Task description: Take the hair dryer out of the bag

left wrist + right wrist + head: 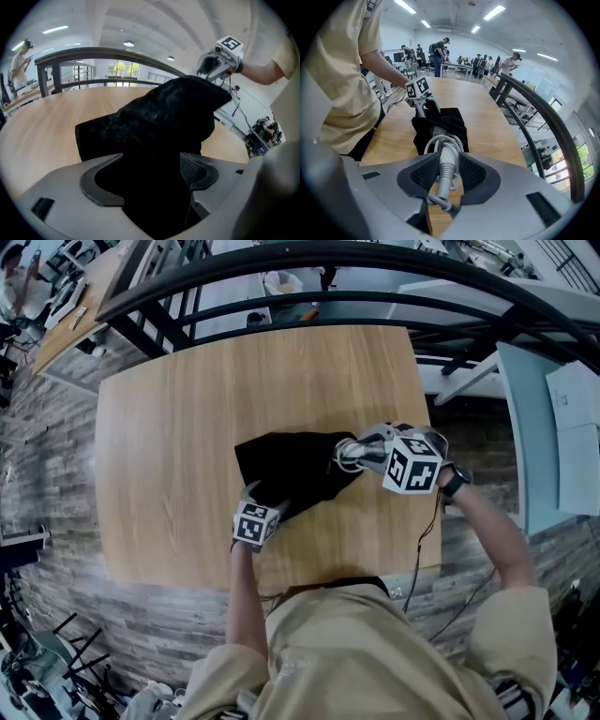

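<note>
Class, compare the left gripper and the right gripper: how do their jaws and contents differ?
The left gripper has jaws wide apart; the right gripper has jaws clamped. The left gripper holds nothing, black bag fabric lying loose between its jaws; the right gripper grips the hair dryer by its ribbed grey cord end. Both are grey and point down toward the bag.
</note>
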A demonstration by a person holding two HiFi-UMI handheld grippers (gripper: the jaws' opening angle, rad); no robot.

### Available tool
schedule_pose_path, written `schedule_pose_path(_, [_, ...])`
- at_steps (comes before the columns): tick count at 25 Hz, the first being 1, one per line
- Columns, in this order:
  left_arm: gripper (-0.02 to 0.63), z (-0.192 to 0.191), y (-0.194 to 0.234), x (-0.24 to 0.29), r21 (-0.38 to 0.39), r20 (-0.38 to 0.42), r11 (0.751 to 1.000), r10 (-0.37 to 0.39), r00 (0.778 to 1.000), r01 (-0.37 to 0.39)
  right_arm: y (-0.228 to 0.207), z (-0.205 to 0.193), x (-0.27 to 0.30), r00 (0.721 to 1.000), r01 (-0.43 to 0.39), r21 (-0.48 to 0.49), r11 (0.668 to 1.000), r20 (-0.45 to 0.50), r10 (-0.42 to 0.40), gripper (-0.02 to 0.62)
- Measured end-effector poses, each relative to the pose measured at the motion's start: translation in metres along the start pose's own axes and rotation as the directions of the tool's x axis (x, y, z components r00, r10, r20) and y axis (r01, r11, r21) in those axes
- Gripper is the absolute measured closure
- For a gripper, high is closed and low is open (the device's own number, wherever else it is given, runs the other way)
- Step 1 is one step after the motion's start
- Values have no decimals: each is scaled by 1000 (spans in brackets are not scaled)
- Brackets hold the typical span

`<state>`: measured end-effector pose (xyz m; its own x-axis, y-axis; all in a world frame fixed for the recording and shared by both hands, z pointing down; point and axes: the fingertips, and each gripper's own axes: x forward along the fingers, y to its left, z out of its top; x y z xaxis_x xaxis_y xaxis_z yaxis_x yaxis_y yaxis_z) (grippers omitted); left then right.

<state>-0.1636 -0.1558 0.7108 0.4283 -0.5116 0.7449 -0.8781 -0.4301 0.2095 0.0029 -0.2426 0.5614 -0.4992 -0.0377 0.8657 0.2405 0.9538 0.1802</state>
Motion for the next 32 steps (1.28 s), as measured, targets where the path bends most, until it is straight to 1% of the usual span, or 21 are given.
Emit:
schedule_pose_path(1, [235,-1,0,0,5,0,1000,3,1000,-3,-2,-3,-6,1000,12,4,1000,-4,-12,465])
schedule_pose_path(5, [233,-1,2,0,-28,11,1000,-1,1000,1,-12,-23,-35,998,65,32,997,-24,-64,465])
schedule_pose_path(9, [233,-1,2,0,-20,0,1000,11,1000,-11,-15,-50,-68,992,110,69,992,-66,-106,465])
schedule_pose_path(13, [233,0,3,-1,-7,-12,1000,27,1000,-27,-16,-79,-93,981,171,113,979,-113,-158,465])
schedule_pose_path(15, [233,-2,1,0,-1,-21,999,33,999,-33,-14,-94,-102,973,210,148,966,-130,-192,465])
schedule_pose_path(17, [233,-3,-1,1,0,-26,999,38,999,-38,-11,-110,-108,962,258,199,945,-139,-234,465])
schedule_pose_path(20, [233,-3,0,2,3,-40,999,43,998,-43,-5,-131,-109,938,344,285,895,-156,-311,465])
schedule_pose_path(22, [232,-4,0,3,11,-58,999,49,997,-48,0,-142,-103,913,407,352,843,-165,-372,465])
schedule_pose_path(23, [232,-5,-1,3,19,-66,998,54,996,-53,2,-147,-98,896,444,386,809,-170,-410,465])
schedule_pose_path(24, [232,-5,-2,3,30,-72,998,61,996,-59,4,-153,-92,874,484,422,767,-179,-453,465])
schedule_pose_path(25, [232,-5,-3,4,42,-76,997,69,995,-66,6,-159,-86,847,523,461,717,-190,-496,466])
schedule_pose_path(26, [232,-5,-3,4,51,-77,996,75,994,-72,9,-165,-80,820,556,504,661,-202,-536,466])
schedule_pose_path(28, [232,-5,-5,5,62,-79,995,84,993,-79,15,-175,-67,766,597,596,537,-226,-602,466])
schedule_pose_path(30, [230,-5,-6,6,64,-73,994,92,993,-87,24,-182,-53,722,608,674,420,-249,-645,466])
schedule_pose_path(32, [229,-3,-3,4,55,-46,992,115,992,-112,33,-186,-39,691,592,741,316,-265,-673,468])
